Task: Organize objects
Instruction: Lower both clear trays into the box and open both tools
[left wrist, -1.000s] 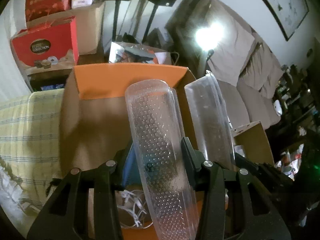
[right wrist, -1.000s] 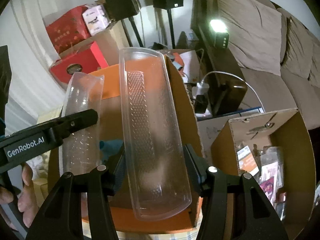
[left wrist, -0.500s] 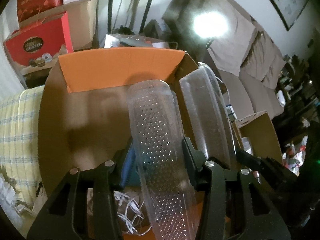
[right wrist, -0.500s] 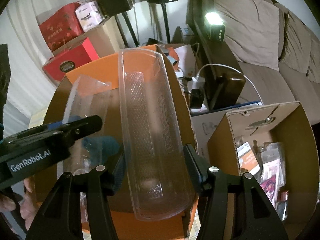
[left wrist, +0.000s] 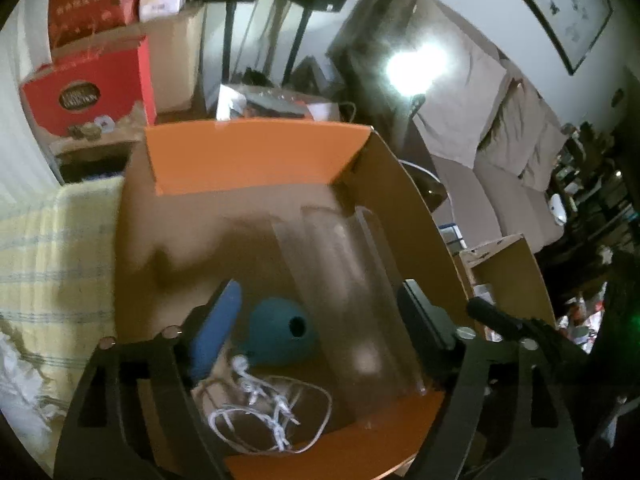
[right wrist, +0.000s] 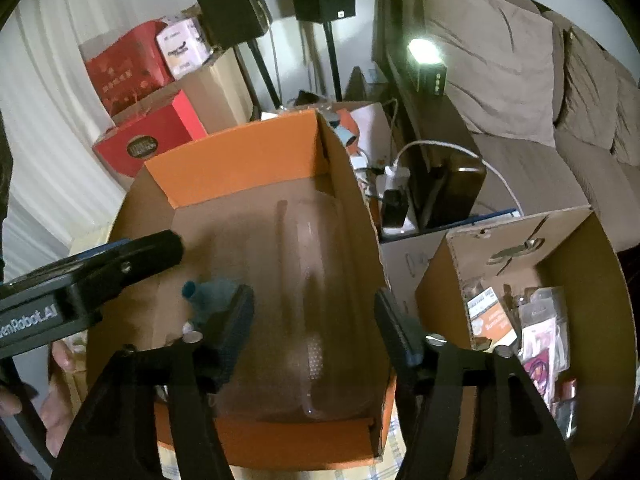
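Both grippers hover over the orange cardboard box (left wrist: 256,160) at the centre of each frame. The left gripper (left wrist: 316,320) has its fingers spread wide with nothing between them, and so does the right gripper (right wrist: 314,320). Two clear plastic trays (left wrist: 352,280) lie blurred inside the box along its right wall, apart from the fingers. In the left wrist view a teal ball (left wrist: 280,332) sits at lower centre, just above a tangle of white cable (left wrist: 268,412). A second cardboard box (right wrist: 520,300) of packets stands at the right.
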`<state>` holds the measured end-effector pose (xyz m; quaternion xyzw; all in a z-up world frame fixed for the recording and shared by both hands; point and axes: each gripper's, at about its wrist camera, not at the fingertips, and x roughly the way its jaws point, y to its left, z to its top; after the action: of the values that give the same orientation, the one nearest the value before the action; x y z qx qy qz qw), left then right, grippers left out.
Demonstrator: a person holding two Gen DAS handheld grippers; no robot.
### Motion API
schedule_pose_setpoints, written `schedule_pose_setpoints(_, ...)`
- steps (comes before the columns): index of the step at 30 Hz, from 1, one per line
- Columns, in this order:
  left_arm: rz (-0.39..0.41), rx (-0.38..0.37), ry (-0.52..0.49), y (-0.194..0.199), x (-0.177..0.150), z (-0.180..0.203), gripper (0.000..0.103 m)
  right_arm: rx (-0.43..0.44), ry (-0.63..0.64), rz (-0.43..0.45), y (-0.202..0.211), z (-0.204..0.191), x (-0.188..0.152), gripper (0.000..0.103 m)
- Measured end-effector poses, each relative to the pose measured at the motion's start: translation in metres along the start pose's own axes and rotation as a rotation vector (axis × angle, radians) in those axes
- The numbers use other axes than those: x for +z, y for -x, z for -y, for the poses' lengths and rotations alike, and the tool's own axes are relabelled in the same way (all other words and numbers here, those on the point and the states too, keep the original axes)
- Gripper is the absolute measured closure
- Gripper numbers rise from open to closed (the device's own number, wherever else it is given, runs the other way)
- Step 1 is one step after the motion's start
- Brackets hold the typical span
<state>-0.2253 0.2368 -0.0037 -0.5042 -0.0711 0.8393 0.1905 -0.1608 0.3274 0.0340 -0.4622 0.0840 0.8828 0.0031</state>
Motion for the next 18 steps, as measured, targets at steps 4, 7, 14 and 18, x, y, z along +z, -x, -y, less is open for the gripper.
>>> schedule_pose_setpoints(4, 0.031, 0.028, -0.027, 0.016, -0.004, -0.005, 0.013, -0.005, 0.004, 0.028, 0.011, -0.003, 0.003, 0.023)
schedule_pose_setpoints(7, 0.061, 0.061, -0.052, 0.029, -0.009, -0.009, 0.009, 0.015, -0.003, 0.044, 0.019, -0.005, 0.004, 0.019)
schedule_pose_setpoints(14, 0.129, 0.124, -0.070, 0.057, -0.018, -0.028, 0.001, 0.023, 0.032, 0.065, 0.031, -0.024, 0.003, 0.015)
schedule_pose_setpoints(18, 0.158, 0.158, -0.081, 0.072, -0.023, -0.041, 0.001, 0.039, 0.047, 0.076, 0.035, -0.036, 0.003, 0.012)
